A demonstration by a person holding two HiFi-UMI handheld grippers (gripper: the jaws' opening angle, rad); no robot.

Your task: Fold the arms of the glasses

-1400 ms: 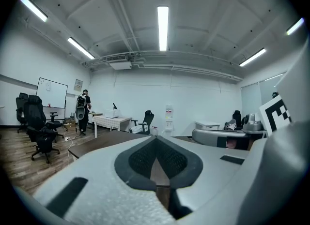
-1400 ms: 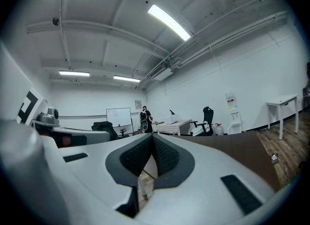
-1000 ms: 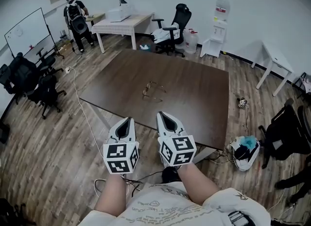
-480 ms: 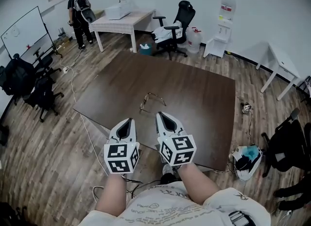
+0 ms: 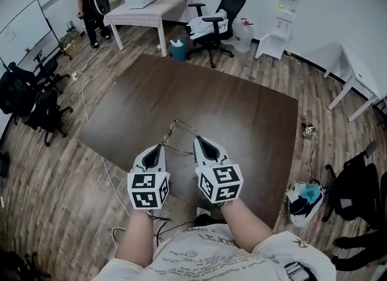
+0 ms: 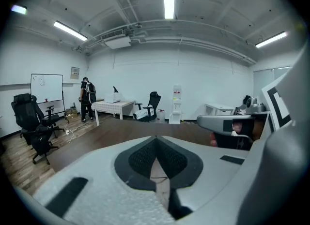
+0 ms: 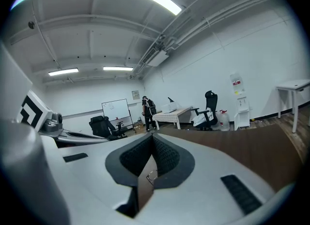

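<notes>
The glasses (image 5: 172, 133) lie on the dark bench (image 5: 242, 110) close to its near edge, just ahead of the left tool (image 5: 158, 148) and right tool (image 5: 202, 141), which hang side by side over that edge, both clenched, jaws together, holding nothing.

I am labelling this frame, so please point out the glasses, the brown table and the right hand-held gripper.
glasses (image 5: 176, 133): head view, wire frame.
brown table (image 5: 242, 110): head view, bare top.
right hand-held gripper (image 5: 201, 142): head view, between its fingertips.
</notes>
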